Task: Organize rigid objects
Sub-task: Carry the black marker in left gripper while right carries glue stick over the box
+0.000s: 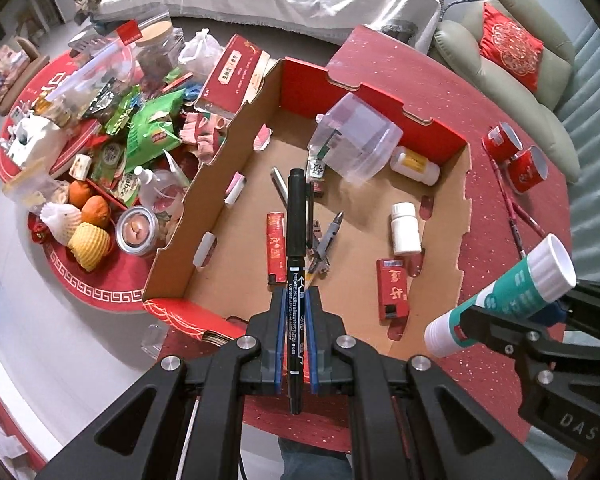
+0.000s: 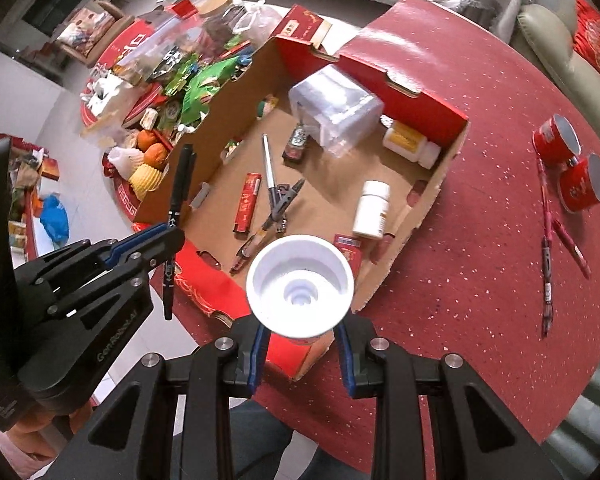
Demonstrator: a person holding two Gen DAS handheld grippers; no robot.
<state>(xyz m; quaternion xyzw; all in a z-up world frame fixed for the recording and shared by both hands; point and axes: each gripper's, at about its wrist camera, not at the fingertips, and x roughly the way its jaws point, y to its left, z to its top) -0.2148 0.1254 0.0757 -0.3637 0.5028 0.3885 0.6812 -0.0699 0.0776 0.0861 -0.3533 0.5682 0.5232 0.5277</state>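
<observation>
Red table [image 1: 500,208], one cardboard box [image 1: 228,280], two white bottles [image 1: 406,232]

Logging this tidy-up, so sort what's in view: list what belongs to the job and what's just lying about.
Job:
- marker in left tongs
- glue stick in right tongs
- box
- red pens on the table
- red cups

Lying about:
- snack packets
- oranges
- jar
- cushion
</observation>
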